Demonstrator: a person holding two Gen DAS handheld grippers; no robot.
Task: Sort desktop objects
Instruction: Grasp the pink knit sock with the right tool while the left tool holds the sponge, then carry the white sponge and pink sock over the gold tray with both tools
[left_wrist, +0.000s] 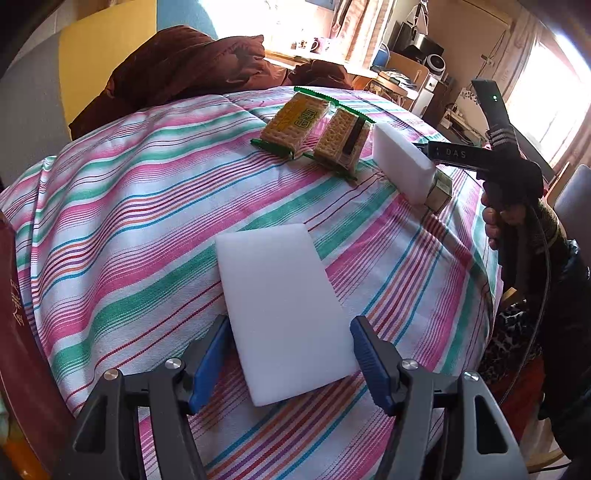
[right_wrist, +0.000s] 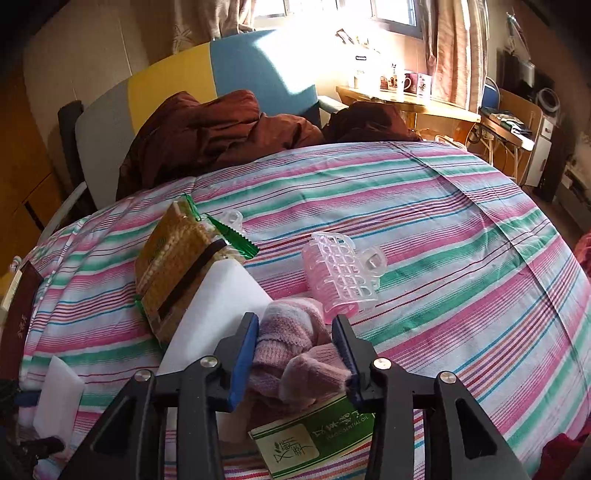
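The left tool (left_wrist: 290, 363) is spread around a white sponge (left_wrist: 282, 314) on the striped bedsheet (left_wrist: 129, 229). The right tool (right_wrist: 295, 354) pinches a pink knit sock (right_wrist: 291, 354); a pink hair roller (right_wrist: 340, 273) lies just ahead.

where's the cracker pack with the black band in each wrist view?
Left wrist: cracker pack with the black band sits upper centre, between the other cracker pack and the far white sponge.
Right wrist: same pack is left of centre, propped up against that white sponge.
Shared landmark: the striped cloth, with the sponge beside the pack.
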